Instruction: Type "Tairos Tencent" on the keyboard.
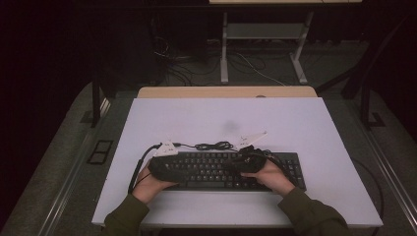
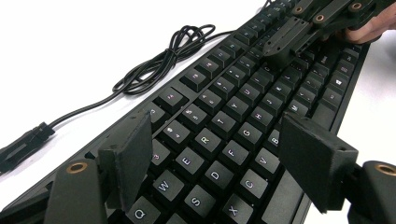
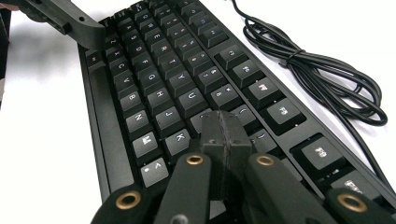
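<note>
Roughly, by item:
L gripper: jaws spread wide, nothing between them; hovers low over the keyboard's letter keys, Q-W-E-R rows just beneath. High view puts it at the kbd's left end.
R gripper: jaws pressed together, pads touching, nothing held; tip sits over the keys near K/L, can't tell if it presses one. High view: over the kbd's right-centre.
Hands: left hand and right hand come in from the near edge, green sleeves.
Keyboard: lies flat on the white table, near the front edge, long side across. Full-size, black, numpad at right.
Look: matte black keycaps w/ pale legends, raised switches, plain black frame.
Cable: black, bundled in a loose tied coil just behind the kbd, on the table; plug end lies free.
Handling (judgement): rigid, moderately heavy, won't flex; keycaps may pop off if pinched. Matte plastic, fair grip.
Where to hold (judgement): frame edges at both ends, jaws across the case thickness, not keys. Cable will drag; mind snagging.
</note>
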`<action>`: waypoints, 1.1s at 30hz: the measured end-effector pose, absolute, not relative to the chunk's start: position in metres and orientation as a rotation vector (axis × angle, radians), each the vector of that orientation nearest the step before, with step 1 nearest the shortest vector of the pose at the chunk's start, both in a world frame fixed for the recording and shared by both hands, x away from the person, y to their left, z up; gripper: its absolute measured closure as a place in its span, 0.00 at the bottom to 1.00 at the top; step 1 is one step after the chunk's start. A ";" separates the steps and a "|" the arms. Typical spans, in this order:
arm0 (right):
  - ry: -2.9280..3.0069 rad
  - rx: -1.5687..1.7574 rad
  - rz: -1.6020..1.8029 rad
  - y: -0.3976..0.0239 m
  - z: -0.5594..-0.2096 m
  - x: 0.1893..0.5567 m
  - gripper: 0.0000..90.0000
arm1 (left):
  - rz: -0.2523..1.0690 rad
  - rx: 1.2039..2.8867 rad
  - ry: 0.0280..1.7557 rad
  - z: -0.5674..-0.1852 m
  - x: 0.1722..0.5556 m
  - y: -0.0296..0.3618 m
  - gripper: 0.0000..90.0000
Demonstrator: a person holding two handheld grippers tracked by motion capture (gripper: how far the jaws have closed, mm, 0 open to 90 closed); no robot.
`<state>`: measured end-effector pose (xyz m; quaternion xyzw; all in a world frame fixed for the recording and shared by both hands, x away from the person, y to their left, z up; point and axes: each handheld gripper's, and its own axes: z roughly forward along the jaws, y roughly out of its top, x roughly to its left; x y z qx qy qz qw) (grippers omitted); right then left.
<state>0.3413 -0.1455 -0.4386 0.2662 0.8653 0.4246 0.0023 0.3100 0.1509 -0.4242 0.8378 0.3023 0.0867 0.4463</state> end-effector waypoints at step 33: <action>2.559 0.864 1.435 -0.162 -0.421 0.339 0.51 | 0.217 2.064 0.733 -0.420 0.309 0.153 0.36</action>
